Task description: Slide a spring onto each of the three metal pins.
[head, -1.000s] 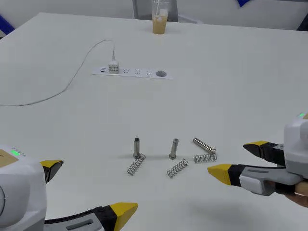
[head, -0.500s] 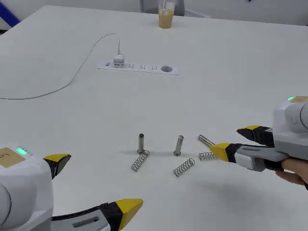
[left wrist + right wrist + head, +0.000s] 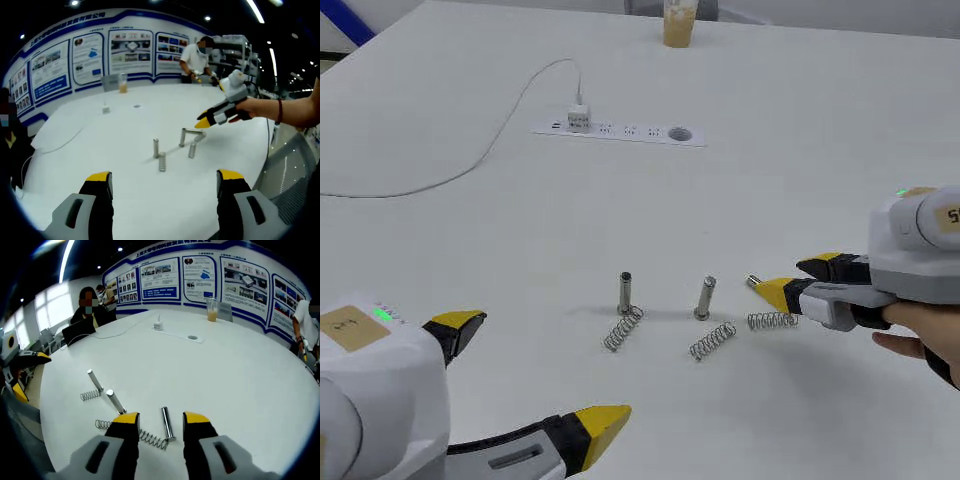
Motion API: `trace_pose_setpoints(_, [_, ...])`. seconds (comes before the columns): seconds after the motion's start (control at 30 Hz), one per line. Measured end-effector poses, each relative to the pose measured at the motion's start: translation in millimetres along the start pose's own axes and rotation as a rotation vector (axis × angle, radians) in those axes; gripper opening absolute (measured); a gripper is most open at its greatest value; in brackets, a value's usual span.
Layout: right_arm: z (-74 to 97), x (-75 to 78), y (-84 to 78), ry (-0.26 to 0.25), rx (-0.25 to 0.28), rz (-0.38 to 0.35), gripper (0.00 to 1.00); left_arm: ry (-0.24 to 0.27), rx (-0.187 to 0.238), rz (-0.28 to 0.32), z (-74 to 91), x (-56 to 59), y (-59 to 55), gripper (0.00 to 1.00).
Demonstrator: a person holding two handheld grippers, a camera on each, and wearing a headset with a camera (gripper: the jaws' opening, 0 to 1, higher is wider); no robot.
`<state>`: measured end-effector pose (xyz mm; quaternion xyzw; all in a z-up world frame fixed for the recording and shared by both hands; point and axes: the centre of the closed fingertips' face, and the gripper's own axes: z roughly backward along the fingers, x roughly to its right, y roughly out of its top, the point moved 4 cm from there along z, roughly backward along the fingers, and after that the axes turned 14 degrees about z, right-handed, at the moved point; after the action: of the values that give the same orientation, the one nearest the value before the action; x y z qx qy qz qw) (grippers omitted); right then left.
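**Yellow-tipped right gripper (image 3: 798, 280) open astride the lying metal pin (image 3: 166, 422)**

Its jaws are held moderately apart with nothing gripped. The short silver pin is seen flat on the white table (image 3: 820, 150) between the tips, with a coiled wire spring (image 3: 772, 320) just beside it. Two upright silver pins (image 3: 625, 292) (image 3: 705, 297) are stood nearby, and a loose spring (image 3: 623, 328) (image 3: 713, 341) is laid at the foot of each. The yellow-tipped left gripper (image 3: 530, 375) is held wide open and empty, well apart from these parts.
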<state>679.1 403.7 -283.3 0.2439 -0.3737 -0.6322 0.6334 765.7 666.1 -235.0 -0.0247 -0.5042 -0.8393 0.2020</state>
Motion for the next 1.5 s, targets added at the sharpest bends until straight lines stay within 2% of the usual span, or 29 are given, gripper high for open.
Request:
trace_pose_setpoints(0.17, [-13.8,3.3,-2.0,0.008,-0.009,0.004,0.30,0.001,-0.002,-0.007,-0.4,-0.4,-0.7,0.86])
trace_pose_setpoints(0.3, [-24.6,2.4,-5.2,0.032,-0.011,-0.042,0.25,0.000,-0.007,-0.009,-0.6,-0.6,-1.4,0.86])
trace_pose_setpoints(0.4, [-30.0,2.2,-7.2,0.032,-0.020,-0.046,0.22,0.002,-0.007,-0.010,-0.5,-1.2,-1.3,0.86])
trace_pose_setpoints(0.77, [-40.5,2.2,-11.6,0.045,-0.052,-0.051,0.11,0.007,-0.014,-0.012,-0.8,-3.0,-1.2,0.85])
trace_pose_setpoints(1.1, [-39.5,1.5,-12.1,0.051,-0.083,-0.043,0.09,0.007,-0.016,-0.013,-0.2,-2.4,-1.7,0.84])
trace_pose_setpoints(1.23, [-31.4,4.6,-5.7,0.034,-0.048,-0.078,0.09,0.006,-0.012,-0.016,0.6,-1.3,-0.7,0.84])
trace_pose_setpoints(1.5, [-13.4,4.4,10.8,0.021,0.016,-0.091,0.09,0.001,-0.003,-0.019,0.3,1.5,1.9,0.83])
